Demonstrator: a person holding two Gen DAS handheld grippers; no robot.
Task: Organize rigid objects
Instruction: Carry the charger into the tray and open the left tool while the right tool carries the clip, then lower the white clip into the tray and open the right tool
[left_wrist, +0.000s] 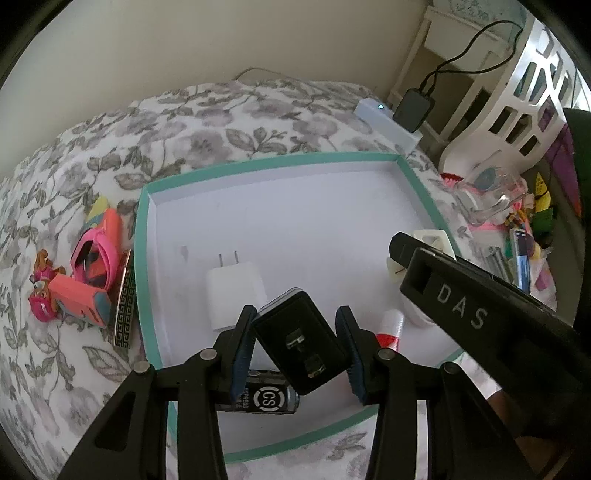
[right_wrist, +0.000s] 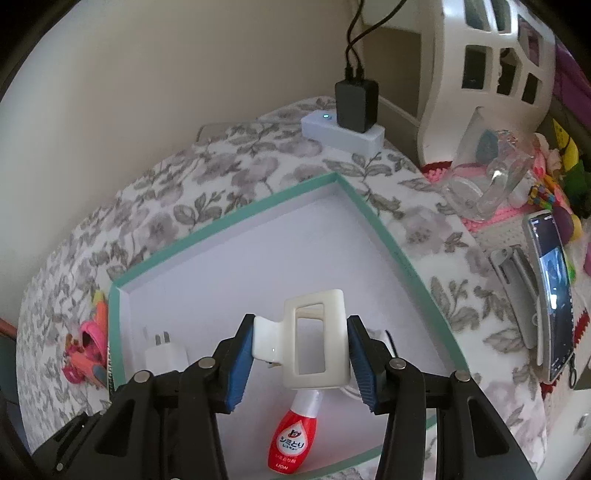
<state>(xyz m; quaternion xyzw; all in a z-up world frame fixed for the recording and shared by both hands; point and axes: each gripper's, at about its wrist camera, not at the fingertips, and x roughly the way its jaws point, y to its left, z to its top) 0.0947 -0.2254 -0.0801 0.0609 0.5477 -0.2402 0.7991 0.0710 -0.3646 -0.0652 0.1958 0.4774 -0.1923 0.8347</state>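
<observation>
We judge the sorting roughly half done; the shallow white cardboard tray with a teal rim (left_wrist: 142, 258) lies on the floral bedspread (left_wrist: 55, 184) and already holds several things. Inside it we see a white two-prong wall charger (left_wrist: 236, 295), a red-and-white squeeze bottle with Japanese lettering (right_wrist: 293, 439) and a dark cylinder marked "CS" (left_wrist: 264, 398) (partly hidden under the left tongs).

Our left tongs (left_wrist: 301, 343) are closed to about the width of a black rectangular plug adapter (left_wrist: 299, 339), which they hold tilted over the near part of the tray; our right tongs (right_wrist: 299, 360) clamp a cream plastic claw hair clip (right_wrist: 314, 339) above the tray's near right area, over the bottle; both items look ready to be set down.

Left to do, as we read it: the cluster of pink and orange trinkets (left_wrist: 88, 269) and a black-and-gold patterned bar (left_wrist: 123, 306) lie on the bedspread just beside the tray's left wall; clutter beyond the right edge may or may not belong.
</observation>
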